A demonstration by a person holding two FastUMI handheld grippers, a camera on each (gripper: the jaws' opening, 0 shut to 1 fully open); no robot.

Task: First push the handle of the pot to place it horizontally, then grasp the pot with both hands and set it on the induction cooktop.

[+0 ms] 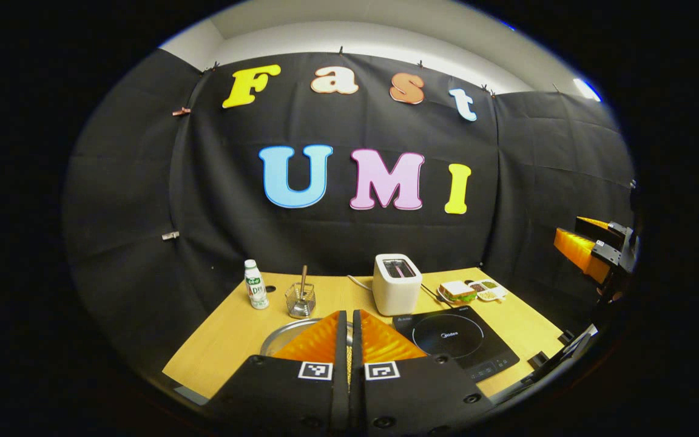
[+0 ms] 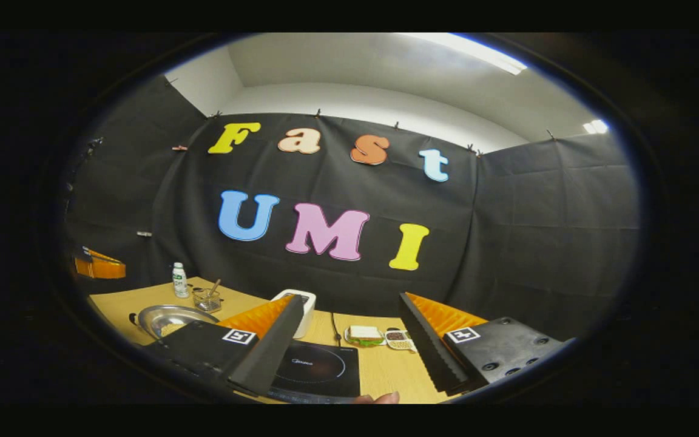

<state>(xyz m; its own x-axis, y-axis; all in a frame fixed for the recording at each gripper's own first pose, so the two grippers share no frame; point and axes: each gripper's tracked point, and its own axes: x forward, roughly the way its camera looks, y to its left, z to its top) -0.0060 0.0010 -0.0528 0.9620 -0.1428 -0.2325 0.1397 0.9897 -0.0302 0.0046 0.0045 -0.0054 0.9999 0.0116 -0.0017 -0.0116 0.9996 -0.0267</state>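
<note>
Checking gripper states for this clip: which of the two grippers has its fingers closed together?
The left gripper: its fingers meet above the pot. The right gripper is spread wide over the induction cooktop.

Left tongs: two flat black blocks side by side, each with a square black-and-white coded marker near the front edge and round screw heads along the outer sides. Inner finger faces ribbed. Right tongs: same build, black mounting blocks, one coded marker per side, round screw holes on the right-hand block, dark toothed strips along the fingers' inner edges. A fingertip peeks in at the bottom edge.
</note>
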